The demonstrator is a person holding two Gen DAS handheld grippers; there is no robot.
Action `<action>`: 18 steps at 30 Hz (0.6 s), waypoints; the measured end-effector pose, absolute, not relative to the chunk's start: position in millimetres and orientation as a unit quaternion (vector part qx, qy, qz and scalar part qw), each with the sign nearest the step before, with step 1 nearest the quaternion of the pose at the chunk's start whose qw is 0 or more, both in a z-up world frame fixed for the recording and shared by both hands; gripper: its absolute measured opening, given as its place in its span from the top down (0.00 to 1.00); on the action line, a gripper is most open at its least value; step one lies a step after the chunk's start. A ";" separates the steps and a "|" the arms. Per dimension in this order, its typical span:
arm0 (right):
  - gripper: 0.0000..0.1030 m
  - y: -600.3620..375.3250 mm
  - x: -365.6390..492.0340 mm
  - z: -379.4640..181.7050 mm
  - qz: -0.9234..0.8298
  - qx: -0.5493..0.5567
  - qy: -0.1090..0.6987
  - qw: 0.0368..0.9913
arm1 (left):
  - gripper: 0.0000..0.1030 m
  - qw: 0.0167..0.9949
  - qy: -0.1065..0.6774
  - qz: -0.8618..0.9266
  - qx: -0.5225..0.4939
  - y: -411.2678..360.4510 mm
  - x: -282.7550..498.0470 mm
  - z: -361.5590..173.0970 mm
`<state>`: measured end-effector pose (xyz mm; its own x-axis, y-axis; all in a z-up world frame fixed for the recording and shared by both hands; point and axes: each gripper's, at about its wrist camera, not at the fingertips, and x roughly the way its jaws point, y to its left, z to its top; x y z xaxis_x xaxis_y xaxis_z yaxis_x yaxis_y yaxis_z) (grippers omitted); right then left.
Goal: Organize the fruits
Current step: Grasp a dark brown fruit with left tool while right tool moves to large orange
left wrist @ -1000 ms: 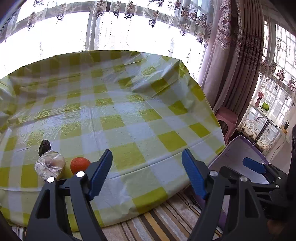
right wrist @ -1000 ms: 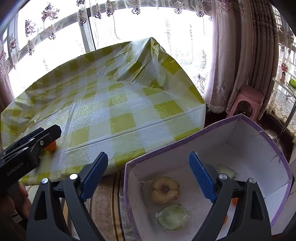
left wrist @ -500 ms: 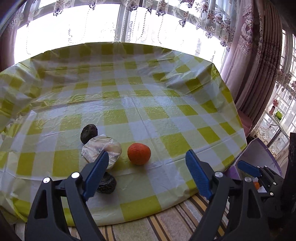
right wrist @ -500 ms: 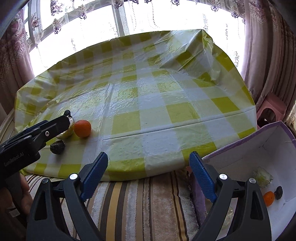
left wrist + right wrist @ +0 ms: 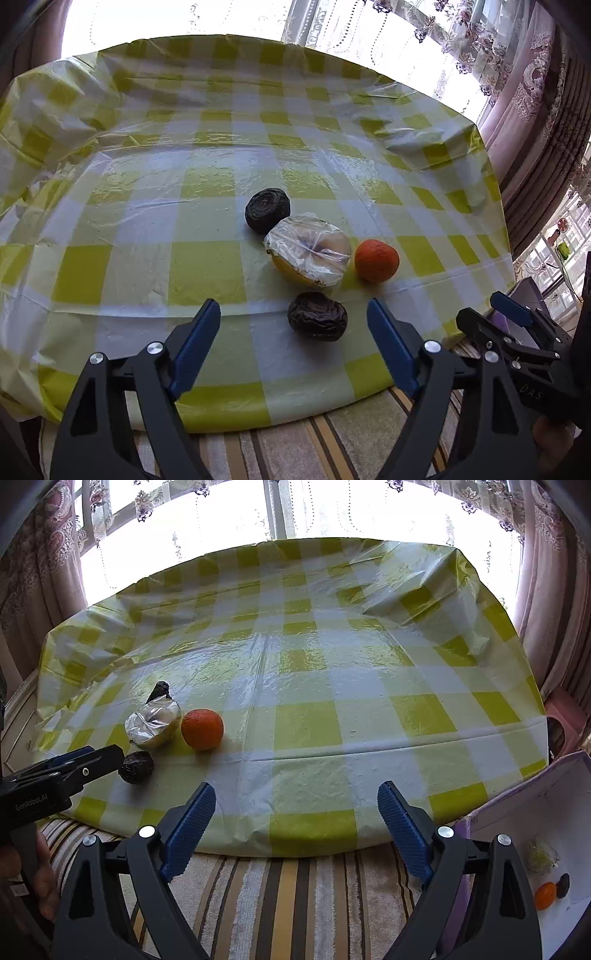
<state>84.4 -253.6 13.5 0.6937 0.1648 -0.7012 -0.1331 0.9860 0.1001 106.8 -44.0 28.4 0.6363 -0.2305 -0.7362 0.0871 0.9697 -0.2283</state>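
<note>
Left gripper (image 5: 293, 347) closing, empty; right gripper (image 5: 297, 830) spread, empty. Wrinkled dark fruit (image 5: 317, 315) at twelve o'clock, possibly soft: could be nudged off-edge.

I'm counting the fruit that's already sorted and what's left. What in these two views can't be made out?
- Box, right wrist view: cut off by the frame edge and the right gripper, so its full contents are hidden.
- Wrapped item in the box: too small and blurred to name.
- Far dark fruit, right wrist view: mostly hidden behind the wrapped half fruit.
- Box, left wrist view: almost wholly hidden behind the right gripper.
</note>
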 end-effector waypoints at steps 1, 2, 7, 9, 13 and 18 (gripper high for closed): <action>0.15 -250.6 86.4 13.8 0.083 0.019 0.382 0.920 | 0.26 0.899 0.419 -0.091 -0.084 -45.8 107.3 27.6; 0.15 -247.5 88.1 14.2 0.085 0.017 0.381 0.921 | 0.27 0.899 0.421 -0.094 -0.081 -47.7 107.9 26.5; 0.15 -235.0 99.7 14.7 0.094 0.014 0.380 0.920 | 0.35 0.893 0.431 -0.108 -0.065 -56.9 111.1 21.1; 0.15 -231.2 103.5 14.8 0.096 0.013 0.379 0.920 | 0.40 0.892 0.435 -0.111 -0.057 -60.5 112.4 19.3; 0.15 -224.9 110.3 14.2 0.101 0.011 0.380 0.919 | 0.48 0.886 0.445 -0.115 -0.050 -64.2 116.1 13.2; 0.15 -218.2 117.8 12.5 0.104 0.007 0.383 0.918 | 0.58 0.885 0.447 -0.119 -0.050 -65.0 118.2 10.7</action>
<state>117.8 -218.2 12.5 0.6841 0.1972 -0.7023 -0.1861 0.9781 0.0933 118.2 -65.0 10.7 0.5715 -0.2561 -0.7796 0.1664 0.9665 -0.1955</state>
